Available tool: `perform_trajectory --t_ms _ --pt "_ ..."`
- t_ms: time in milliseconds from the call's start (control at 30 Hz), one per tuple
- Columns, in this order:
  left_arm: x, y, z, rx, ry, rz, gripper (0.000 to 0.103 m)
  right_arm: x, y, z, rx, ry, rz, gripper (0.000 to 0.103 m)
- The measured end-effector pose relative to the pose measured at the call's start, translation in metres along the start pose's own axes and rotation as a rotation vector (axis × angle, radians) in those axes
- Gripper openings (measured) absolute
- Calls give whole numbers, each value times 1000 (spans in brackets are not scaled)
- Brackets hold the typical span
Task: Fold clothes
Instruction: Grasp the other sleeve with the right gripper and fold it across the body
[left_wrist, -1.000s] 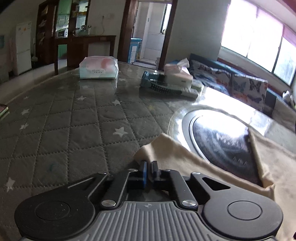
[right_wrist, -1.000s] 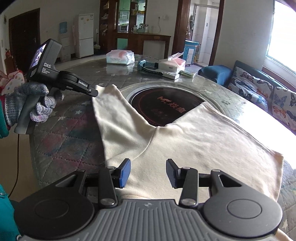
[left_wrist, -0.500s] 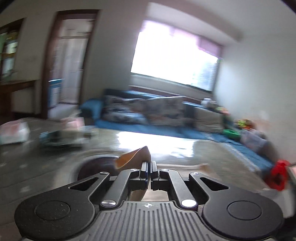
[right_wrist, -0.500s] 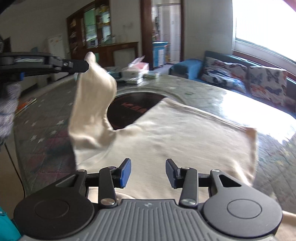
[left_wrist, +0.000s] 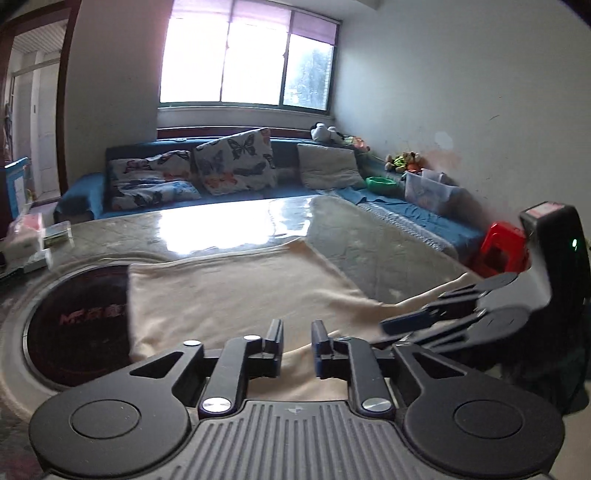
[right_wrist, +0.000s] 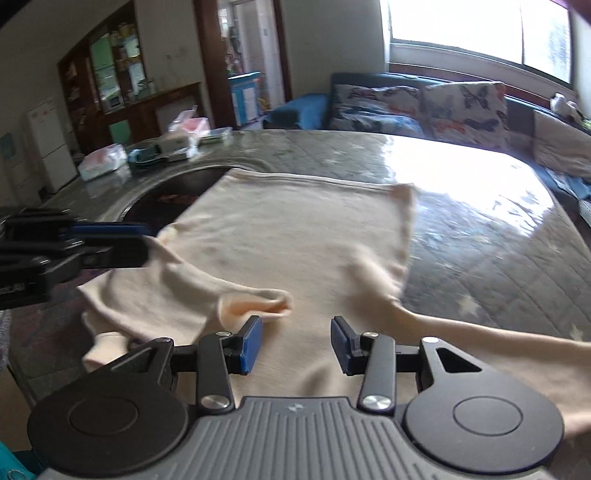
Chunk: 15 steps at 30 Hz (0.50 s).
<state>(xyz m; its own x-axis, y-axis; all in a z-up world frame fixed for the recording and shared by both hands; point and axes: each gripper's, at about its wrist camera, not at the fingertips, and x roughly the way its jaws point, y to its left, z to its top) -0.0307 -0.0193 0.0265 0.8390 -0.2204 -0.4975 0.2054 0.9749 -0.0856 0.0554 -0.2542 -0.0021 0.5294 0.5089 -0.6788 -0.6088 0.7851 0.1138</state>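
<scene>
A cream long-sleeved top (right_wrist: 295, 229) lies spread on the quilted round table (right_wrist: 480, 236). Its left sleeve (right_wrist: 207, 291) is folded across the body, cuff near my right gripper. My right gripper (right_wrist: 296, 341) is open and empty, low over the top's near edge. My left gripper (left_wrist: 297, 341) is partly open and empty over the top (left_wrist: 236, 295); in the right wrist view it (right_wrist: 147, 242) hovers at the left by the folded sleeve. The right gripper shows in the left wrist view (left_wrist: 410, 323) at the right.
A dark round hotplate (left_wrist: 74, 325) is set in the table's middle, partly under the top. Tissue packs and boxes (right_wrist: 147, 155) sit on the far side of the table. A blue sofa with cushions (left_wrist: 229, 173) and a red stool (left_wrist: 502, 251) stand beyond.
My left gripper carried the sleeve up and across to the right over the top's body, then opened and let it go. The right gripper turned to the right.
</scene>
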Motion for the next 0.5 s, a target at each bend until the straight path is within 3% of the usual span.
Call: perform_trajectory --t_ms 100,267,333,367,500 --pt "-14 26 -13 13 9 88 30 -6 -9 1 39 -15 8 42" --pt "-29 59 -43 -10 75 194 32 -2 -8 6 56 -16 37 42" --pt "-34 66 -53 -31 97 198 32 4 -2 8 40 -4 39 41" --pt "-37 66 -57 -30 103 194 37 7 1 8 32 2 40 40" --pt "-41 62 -68 -6 103 197 42 19 12 12 0 27 43 26"
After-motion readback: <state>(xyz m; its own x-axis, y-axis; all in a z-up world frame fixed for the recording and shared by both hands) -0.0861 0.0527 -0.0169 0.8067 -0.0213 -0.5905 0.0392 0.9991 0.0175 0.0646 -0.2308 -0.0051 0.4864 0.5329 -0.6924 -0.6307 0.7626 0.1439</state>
